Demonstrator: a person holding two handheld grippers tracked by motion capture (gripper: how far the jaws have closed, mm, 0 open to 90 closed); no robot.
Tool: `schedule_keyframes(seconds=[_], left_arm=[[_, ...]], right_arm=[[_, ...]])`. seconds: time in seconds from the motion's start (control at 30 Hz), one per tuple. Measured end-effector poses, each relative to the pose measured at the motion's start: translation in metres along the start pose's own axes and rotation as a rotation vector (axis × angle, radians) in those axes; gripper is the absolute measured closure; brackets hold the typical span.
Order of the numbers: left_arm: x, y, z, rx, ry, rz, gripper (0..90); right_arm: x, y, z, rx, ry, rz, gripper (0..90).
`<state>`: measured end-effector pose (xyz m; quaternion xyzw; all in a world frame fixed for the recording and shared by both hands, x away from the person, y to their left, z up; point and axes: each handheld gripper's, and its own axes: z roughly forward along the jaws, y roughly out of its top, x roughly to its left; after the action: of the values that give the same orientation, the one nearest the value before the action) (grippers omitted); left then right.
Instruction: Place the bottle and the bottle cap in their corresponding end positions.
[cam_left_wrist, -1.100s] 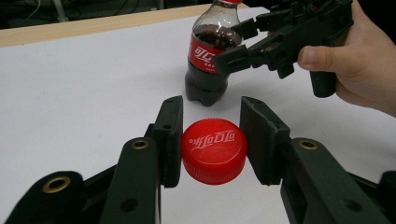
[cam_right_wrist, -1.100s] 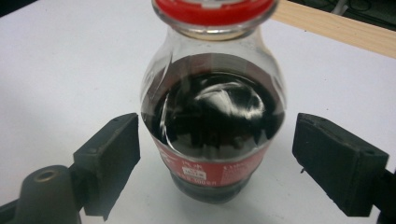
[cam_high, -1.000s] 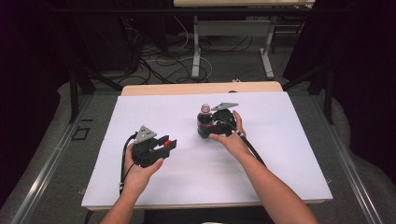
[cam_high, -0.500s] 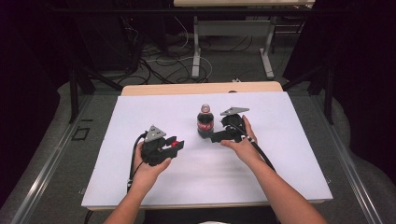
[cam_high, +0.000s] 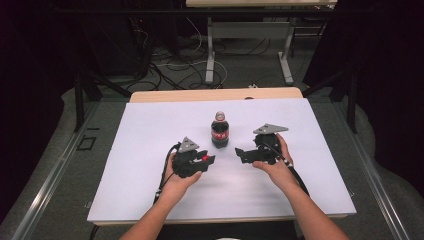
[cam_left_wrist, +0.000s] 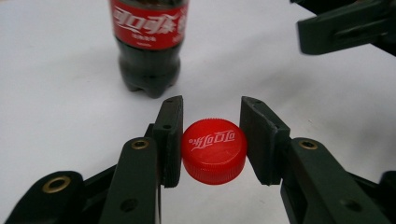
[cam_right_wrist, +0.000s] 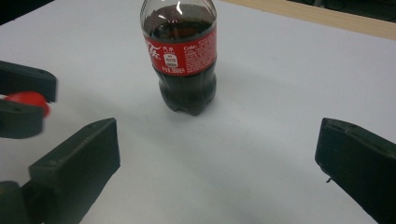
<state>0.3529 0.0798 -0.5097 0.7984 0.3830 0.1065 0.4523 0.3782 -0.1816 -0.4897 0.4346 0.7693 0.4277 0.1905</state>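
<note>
A small cola bottle (cam_high: 220, 131) with a red label stands upright on the white tabletop (cam_high: 150, 125), between my two grippers. My left gripper (cam_high: 207, 160) sits just left of and nearer than the bottle, shut on a red bottle cap (cam_left_wrist: 214, 150). The cap is pinched by its sides between both pads, logo facing up, low over the table. The bottle (cam_left_wrist: 148, 46) stands just beyond it. My right gripper (cam_high: 240, 154) is to the right of the bottle (cam_right_wrist: 183, 60). Its jaws have just been opening and now stand wide apart, with nothing between them.
A wooden strip (cam_high: 215, 94) runs along the table's far edge. Beyond it the floor holds cables and desk legs (cam_high: 210, 60). Bare white surface lies to the left, to the right and in front of the hands.
The right gripper let go of the bottle, opened wide and drew away to the right. The left gripper carried the cap rightward and lower, closer to the bottle.
</note>
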Motion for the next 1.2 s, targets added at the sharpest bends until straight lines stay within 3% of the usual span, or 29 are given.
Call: schedule_keyframes(seconds=[0.2,0.37,0.47,0.5,0.63,0.8,0.9,1.2], left_arm=[[-0.004,-0.003,0.025,0.033,-0.011,0.023,60.9],[-0.005,-0.009,0.039,0.059,-0.013,0.032,60.9],[-0.010,-0.012,0.046,0.065,-0.036,0.017,60.9],[-0.012,-0.012,0.047,0.073,-0.028,0.042,60.8],[-0.018,-0.017,0.053,0.087,-0.022,0.067,60.8],[-0.019,-0.024,0.060,0.116,-0.024,0.055,60.8],[-0.019,-0.027,0.062,0.128,-0.017,0.077,60.7],[-0.020,-0.028,0.063,0.124,-0.010,0.084,60.1]], right_arm=[[-0.006,-0.010,-0.018,-0.015,-0.026,0.005,0.0],[-0.013,-0.019,-0.021,-0.023,-0.041,0.025,0.0],[-0.017,-0.024,-0.022,-0.020,-0.046,0.040,0.0],[-0.018,-0.025,-0.022,-0.020,-0.040,0.044,0.0],[-0.024,-0.030,-0.023,-0.018,-0.050,0.061,0.0],[-0.028,-0.032,-0.028,-0.030,-0.054,0.064,0.0],[-0.030,-0.033,-0.030,-0.031,-0.057,0.075,0.0],[-0.029,-0.034,-0.029,-0.028,-0.054,0.069,0.2]])
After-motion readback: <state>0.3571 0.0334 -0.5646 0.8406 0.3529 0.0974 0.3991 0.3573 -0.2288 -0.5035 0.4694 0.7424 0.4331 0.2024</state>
